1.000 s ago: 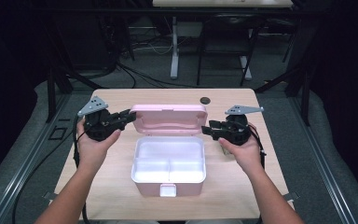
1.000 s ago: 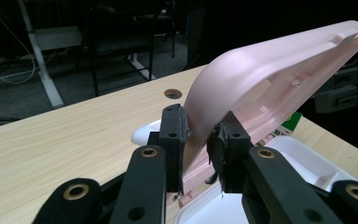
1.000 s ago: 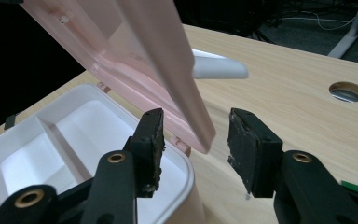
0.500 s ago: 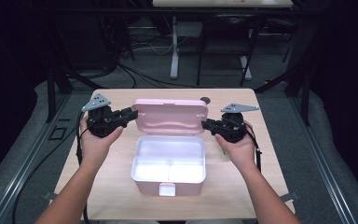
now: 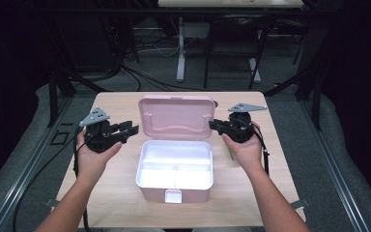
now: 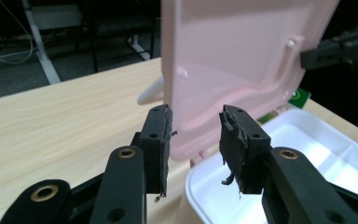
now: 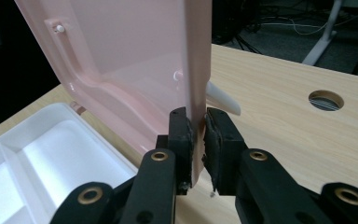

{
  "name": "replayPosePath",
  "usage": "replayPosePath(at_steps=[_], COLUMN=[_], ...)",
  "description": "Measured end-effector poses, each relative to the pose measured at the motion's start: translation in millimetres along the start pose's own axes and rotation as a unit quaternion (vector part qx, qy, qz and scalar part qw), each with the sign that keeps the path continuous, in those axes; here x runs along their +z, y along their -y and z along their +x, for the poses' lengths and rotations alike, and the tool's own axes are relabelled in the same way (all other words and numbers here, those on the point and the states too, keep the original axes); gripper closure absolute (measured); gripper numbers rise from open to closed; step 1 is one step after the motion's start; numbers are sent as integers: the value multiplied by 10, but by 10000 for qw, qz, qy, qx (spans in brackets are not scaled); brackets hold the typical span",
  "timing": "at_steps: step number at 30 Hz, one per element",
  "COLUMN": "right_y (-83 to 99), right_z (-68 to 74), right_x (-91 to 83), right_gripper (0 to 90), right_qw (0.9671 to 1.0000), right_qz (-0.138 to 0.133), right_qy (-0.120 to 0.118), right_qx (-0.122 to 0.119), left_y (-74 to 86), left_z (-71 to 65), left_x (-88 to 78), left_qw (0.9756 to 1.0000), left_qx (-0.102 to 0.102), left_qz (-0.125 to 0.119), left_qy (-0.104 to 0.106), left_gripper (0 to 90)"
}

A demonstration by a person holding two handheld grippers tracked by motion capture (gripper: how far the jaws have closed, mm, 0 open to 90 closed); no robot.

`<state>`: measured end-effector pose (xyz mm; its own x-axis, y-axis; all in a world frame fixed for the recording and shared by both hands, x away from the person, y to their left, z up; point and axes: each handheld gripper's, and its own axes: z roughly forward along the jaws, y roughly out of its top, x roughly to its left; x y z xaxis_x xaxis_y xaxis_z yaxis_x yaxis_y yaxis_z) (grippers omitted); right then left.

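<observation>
The right gripper (image 7: 196, 128) pinched the upright lid (image 5: 176, 117) at its edge; the left gripper (image 6: 196, 135), jaws just opened, probably stood clear beside the lid's opposite edge.

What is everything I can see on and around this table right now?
Pink plastic box with white divided tray: one, pink and white, table centre, open.
Pink hinged lid: one, pink, standing upright behind the tray.
Light wooden table: one, pale wood; round cable hole near the far edge.
White table legs: behind, on the grey floor, among black cables.
Left gripper: one, black, jaws just opened, apart from the lid's edge.
Right gripper: one, black, pinching the lid's other edge.
Hands: two, holding the grippers.
</observation>
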<state>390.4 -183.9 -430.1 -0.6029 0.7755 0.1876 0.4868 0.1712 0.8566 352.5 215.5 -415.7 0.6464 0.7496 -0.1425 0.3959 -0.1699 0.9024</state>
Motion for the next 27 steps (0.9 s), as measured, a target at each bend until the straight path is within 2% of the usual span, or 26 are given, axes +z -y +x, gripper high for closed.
replayPosePath(at_steps=[4, 9, 10, 18, 22, 27], right_y=[-32, -44, -46, -55, -52, -25], right_z=[-22, -77, -100, -180, -196, -231], right_x=[55, 106, 136, 229, 258, 330], right_gripper=[818, 819, 819, 815, 812, 816], right_qw=[9999, 9996, 9993, 9982, 9979, 9971], right_qz=[50, 49, 44, 108, 136, 299], right_qy=[117, 32, 26, 22, 70, 192], right_qx=[52, 276, 373, 596, 636, 676], left_y=[101, 161, 182, 304, 364, 385], left_z=[-14, -38, -55, -132, -150, -159], left_x=[-65, -79, -74, -34, -8, -2], left_qw=[10000, 10000, 9999, 9995, 9993, 9992], left_qx=[31, 13, 44, 107, 135, 132], left_qz=[39, -8, 53, 213, 257, 265], left_qy=[16, 78, 95, 218, 245, 276], left_gripper=[624, 610, 610, 610, 610, 611])
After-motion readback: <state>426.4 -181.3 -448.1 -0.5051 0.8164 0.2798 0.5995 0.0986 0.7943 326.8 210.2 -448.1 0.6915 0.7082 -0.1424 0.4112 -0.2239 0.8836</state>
